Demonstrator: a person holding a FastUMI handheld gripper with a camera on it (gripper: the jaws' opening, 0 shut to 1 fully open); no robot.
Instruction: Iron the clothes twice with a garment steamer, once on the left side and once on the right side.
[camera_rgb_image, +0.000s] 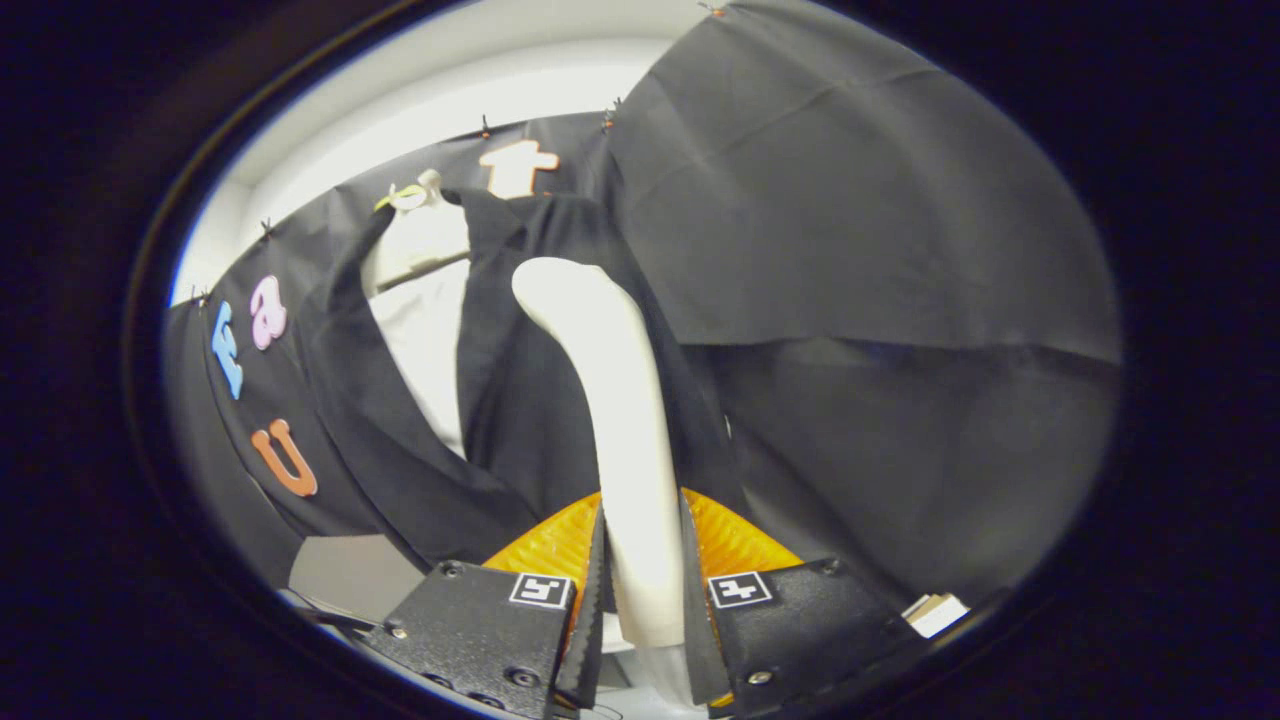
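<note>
My gripper (642, 560) is shut on the white garment steamer (610, 400), both fingers pressing its handle from either side. The steamer rises from between the fingers and curves at its top toward the clothes. Just beyond it hangs a black jacket (520, 400), open at the front, over a white shirt (430, 340) on a hanger (410, 195). The steamer's head lies against or very near the jacket's right front panel; the contact itself is hidden behind the head.
Black booth cloth (880, 250) hangs close on the right and behind the clothes. A pale surface (350, 575) shows below the jacket's hem, left of the fingers. A small white-and-tan object (935, 612) sits low to the right of the fingers.
</note>
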